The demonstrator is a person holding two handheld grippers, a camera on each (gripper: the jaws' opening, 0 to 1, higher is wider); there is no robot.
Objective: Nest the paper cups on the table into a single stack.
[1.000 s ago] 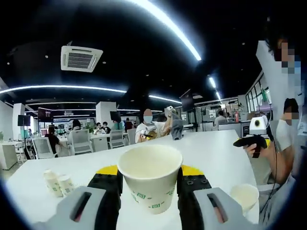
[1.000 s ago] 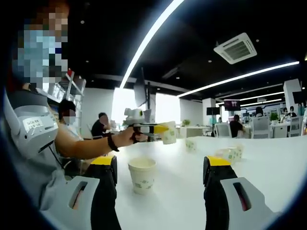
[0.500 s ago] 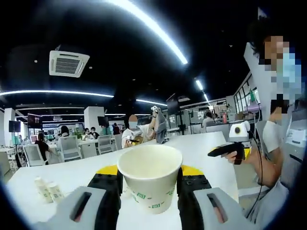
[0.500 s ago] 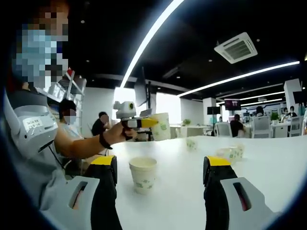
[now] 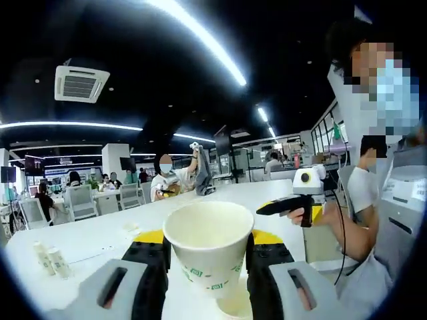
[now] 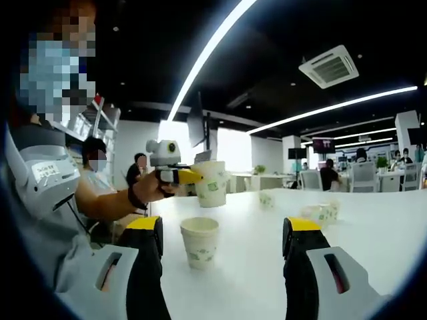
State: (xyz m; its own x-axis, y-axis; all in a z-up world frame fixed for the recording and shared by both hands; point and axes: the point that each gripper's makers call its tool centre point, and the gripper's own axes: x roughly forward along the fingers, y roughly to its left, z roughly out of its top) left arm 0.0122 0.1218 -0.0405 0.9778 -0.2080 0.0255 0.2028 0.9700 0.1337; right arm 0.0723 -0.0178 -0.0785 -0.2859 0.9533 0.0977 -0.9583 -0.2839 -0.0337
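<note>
Gripping a white paper cup [image 5: 209, 248] between its 2 jaws, the left gripper [image 5: 208, 267] holds it upright and off the white table [image 5: 100, 237]; just under the held cup, a second cup's rim [image 5: 235, 307] peeks out at the bottom of the left gripper view. The right gripper view shows the same pair from the side: the held cup [image 6: 211, 184] hangs directly above the standing cup [image 6: 200, 243] with a clear gap between them, the left gripper [image 6: 190, 177] coming in from the left in the person's hand [image 6: 155, 185]. That view's own right gripper [image 6: 223, 257] has its jaws spread wide with nothing between them, low over the table [image 6: 373, 233]. The left gripper view shows the right gripper [image 5: 283, 205] from outside, held level in the person's other hand [image 5: 303, 215]. More small cups [image 6: 319, 213] sit farther back on the table, with 1 more [image 6: 266, 199] apart from them; the left gripper view shows 2 cups [image 5: 51, 260] near its far left edge.
</note>
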